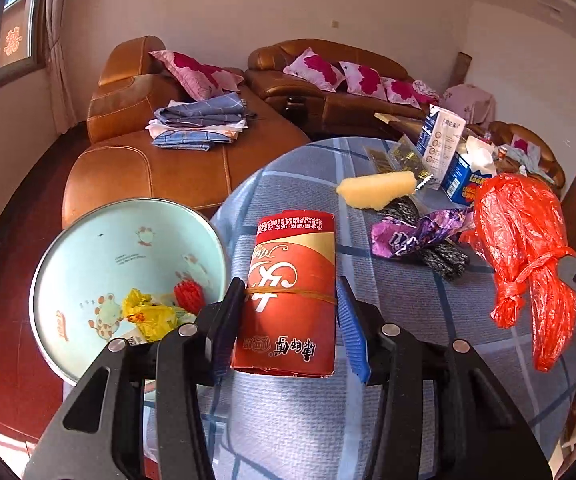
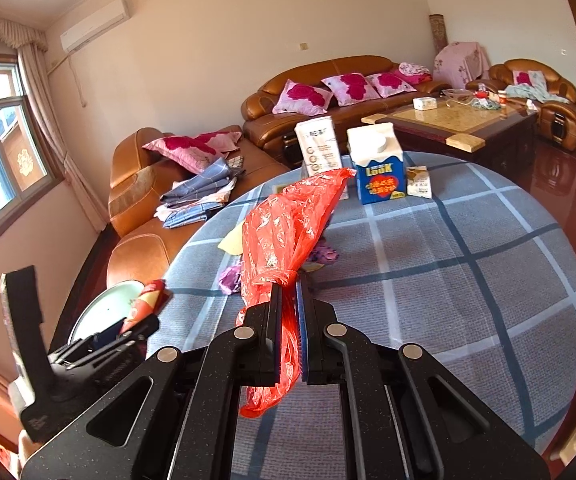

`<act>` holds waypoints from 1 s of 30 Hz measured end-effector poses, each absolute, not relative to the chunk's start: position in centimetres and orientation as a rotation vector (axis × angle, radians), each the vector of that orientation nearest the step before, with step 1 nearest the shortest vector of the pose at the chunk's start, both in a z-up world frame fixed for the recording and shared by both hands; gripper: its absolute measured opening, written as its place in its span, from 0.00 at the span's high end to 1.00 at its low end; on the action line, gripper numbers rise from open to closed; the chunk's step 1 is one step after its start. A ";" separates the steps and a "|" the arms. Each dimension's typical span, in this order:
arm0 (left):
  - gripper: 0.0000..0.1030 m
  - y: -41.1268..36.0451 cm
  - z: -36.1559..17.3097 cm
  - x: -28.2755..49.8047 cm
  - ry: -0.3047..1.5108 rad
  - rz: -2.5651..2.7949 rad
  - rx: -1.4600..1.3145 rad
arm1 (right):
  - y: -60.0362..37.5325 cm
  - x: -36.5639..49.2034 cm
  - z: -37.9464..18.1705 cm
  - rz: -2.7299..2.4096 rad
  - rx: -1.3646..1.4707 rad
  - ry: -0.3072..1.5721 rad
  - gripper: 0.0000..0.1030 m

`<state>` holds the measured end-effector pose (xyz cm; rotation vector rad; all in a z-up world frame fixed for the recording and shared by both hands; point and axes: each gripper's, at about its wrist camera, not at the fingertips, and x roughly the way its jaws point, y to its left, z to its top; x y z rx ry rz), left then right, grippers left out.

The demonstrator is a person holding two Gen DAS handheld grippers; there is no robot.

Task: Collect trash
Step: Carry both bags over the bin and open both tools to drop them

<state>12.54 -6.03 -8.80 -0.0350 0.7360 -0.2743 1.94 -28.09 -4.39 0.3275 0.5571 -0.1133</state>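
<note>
- Left gripper [image 1: 290,285] pinching the red carton [image 1: 288,340] across its narrow sides, near the table [image 1: 408,360] edge; a carrying grip, probably bound for the bin [image 1: 88,248] just left.
- Right gripper [image 2: 290,285] pressed together on the red plastic bag [image 2: 284,220] at its knot, holding it lifted.
- Farther off: purple wrapper [image 1: 408,236], yellow sponge [image 1: 376,190], blue milk carton [image 1: 464,184], uncollected.

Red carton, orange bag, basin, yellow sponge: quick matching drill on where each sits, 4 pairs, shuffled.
Things:
1. red carton
2. orange plastic bag
3. pale blue basin
4. yellow sponge

Places:
A. past the table edge, scraps inside
B. clamped in the right gripper
C. between the left gripper fingers
D. lying loose on the checked cloth

Pairs: 1-C, 2-B, 3-A, 4-D
</note>
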 end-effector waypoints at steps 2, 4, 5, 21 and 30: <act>0.56 -4.5 -8.3 12.3 0.727 -0.254 -0.036 | -27.3 2.2 -4.3 -0.094 0.316 0.563 0.93; 0.56 -3.0 -7.8 12.3 0.716 -0.221 -0.024 | -26.3 2.6 -4.2 -0.072 0.302 0.567 0.93; 0.56 -2.3 -7.6 12.4 0.712 -0.205 -0.024 | -25.7 2.8 -4.1 -0.061 0.296 0.569 0.93; 0.56 8.1 -6.8 13.9 0.697 -0.024 -0.132 | -14.6 8.6 -4.3 0.156 0.205 0.642 0.93; 0.56 9.5 -7.5 14.5 0.706 0.007 -0.152 | -10.2 11.6 -5.4 0.212 0.167 0.695 0.93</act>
